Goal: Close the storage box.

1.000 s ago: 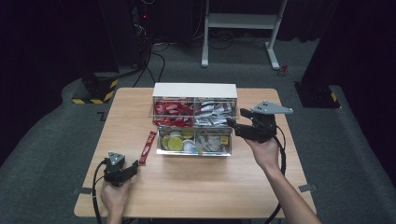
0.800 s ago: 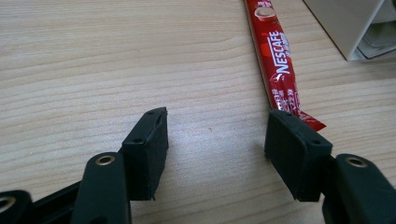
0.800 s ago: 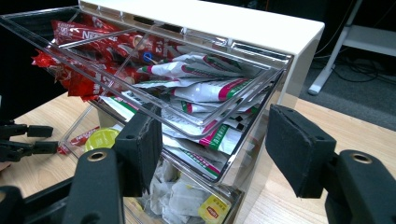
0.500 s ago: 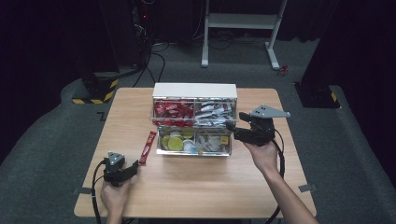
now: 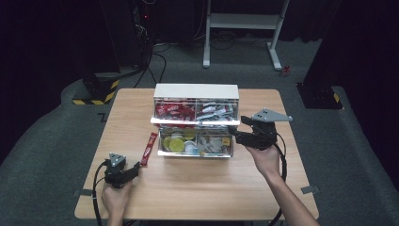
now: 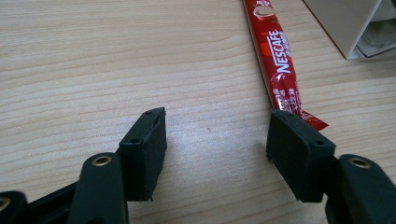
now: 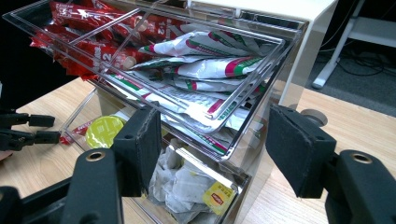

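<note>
A white organiser box stands mid-table with two clear drawers pulled out. Its upper drawer holds red sticks on the left and white-green sachets on the right. Further out, the lower drawer holds yellow-lidded capsules and tea bags. My right gripper is open at the drawers' right front corner, pads clear of the plastic. One red Nescafe stick lies on the table. My left gripper is open just short of the stick's near end, nothing between its pads.
The wooden table has bare room in front of the drawers and on both sides. A white desk frame and cables stand on the dark floor behind. My left gripper also appears at the far left of the right gripper view.
My right gripper has drifted slightly down the picture, toward the table's near side, beside the drawers. The left gripper and the stick have stayed put.
</note>
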Action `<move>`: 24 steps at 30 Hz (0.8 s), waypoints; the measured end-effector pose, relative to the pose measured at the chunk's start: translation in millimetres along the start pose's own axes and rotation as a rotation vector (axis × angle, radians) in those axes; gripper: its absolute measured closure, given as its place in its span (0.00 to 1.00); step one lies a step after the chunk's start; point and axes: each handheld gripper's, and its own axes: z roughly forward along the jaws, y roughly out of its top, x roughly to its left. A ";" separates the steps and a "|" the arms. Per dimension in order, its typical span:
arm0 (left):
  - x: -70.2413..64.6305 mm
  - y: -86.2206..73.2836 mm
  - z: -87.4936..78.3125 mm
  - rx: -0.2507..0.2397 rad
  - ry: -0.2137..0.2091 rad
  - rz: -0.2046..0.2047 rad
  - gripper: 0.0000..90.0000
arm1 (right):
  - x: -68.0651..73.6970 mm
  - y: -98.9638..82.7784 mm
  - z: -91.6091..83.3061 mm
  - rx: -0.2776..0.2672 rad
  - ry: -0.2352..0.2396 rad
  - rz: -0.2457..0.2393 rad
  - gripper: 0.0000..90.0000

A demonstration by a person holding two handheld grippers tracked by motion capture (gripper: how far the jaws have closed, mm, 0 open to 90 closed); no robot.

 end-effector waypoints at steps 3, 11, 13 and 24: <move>0.1 0.0 0.0 0.000 -0.001 -0.001 0.43 | 0.4 -0.7 -1.0 0.000 0.004 0.000 0.40; 0.7 0.0 -0.3 0.002 -0.006 -0.003 0.42 | 1.3 -5.6 -4.2 0.010 0.005 -0.011 0.40; 0.4 -0.1 -0.3 0.002 -0.004 -0.004 0.42 | 0.0 -7.6 -6.4 0.009 0.007 -0.010 0.40; 0.6 -0.1 -0.1 0.000 -0.006 -0.002 0.42 | -8.9 -18.2 -21.8 -0.009 0.021 0.024 0.39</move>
